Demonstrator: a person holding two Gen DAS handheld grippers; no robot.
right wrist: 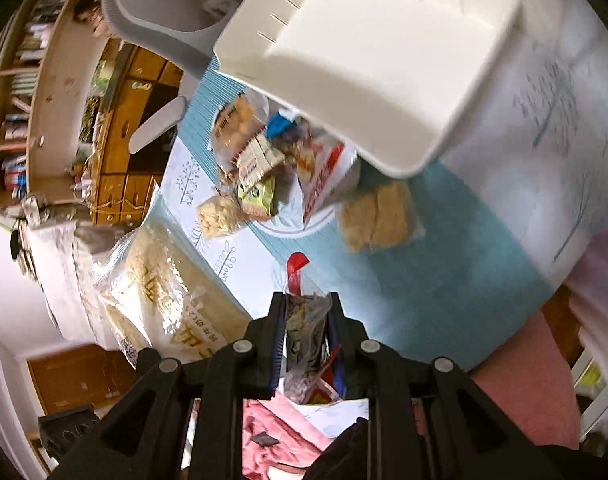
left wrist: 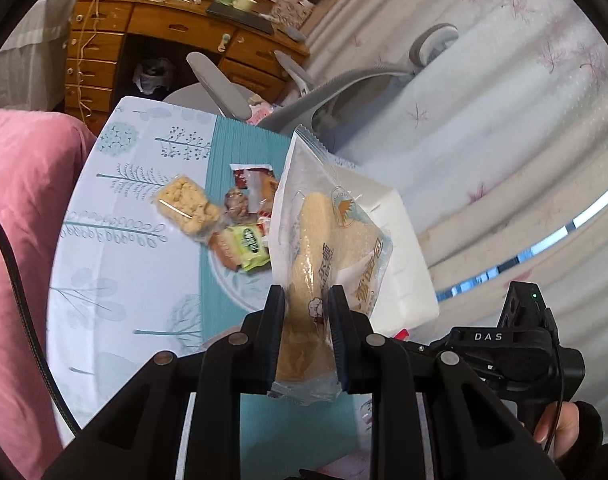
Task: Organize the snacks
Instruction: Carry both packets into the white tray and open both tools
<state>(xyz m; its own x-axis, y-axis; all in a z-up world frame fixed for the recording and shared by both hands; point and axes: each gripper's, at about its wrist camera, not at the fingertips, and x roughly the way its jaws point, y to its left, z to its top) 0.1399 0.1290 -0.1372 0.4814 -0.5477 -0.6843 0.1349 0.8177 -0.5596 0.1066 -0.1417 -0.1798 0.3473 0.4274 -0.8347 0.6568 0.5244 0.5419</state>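
My left gripper [left wrist: 306, 300] is shut on a clear bag of pale bread [left wrist: 324, 240], held upright above the table, in front of a white plastic bin [left wrist: 400, 264]. The same bread bag shows at the left of the right wrist view [right wrist: 163, 292]. My right gripper [right wrist: 306, 304] is shut on a small clear packet with dark contents and a red tab [right wrist: 304, 320], above the teal table runner [right wrist: 444, 280]. The white bin [right wrist: 384, 60] lies ahead of it. A pile of loose snacks [right wrist: 263, 168] lies beside the bin; it also shows in the left wrist view [left wrist: 239, 216].
A crumbly biscuit pack [left wrist: 185, 202] and a green packet [left wrist: 251, 246] lie on the patterned tablecloth [left wrist: 115, 240]. Another biscuit pack [right wrist: 376, 216] lies near the bin. A grey chair [left wrist: 304, 92] and wooden desk [left wrist: 163, 40] stand beyond the table. Pink bedding [left wrist: 19, 220] is at left.
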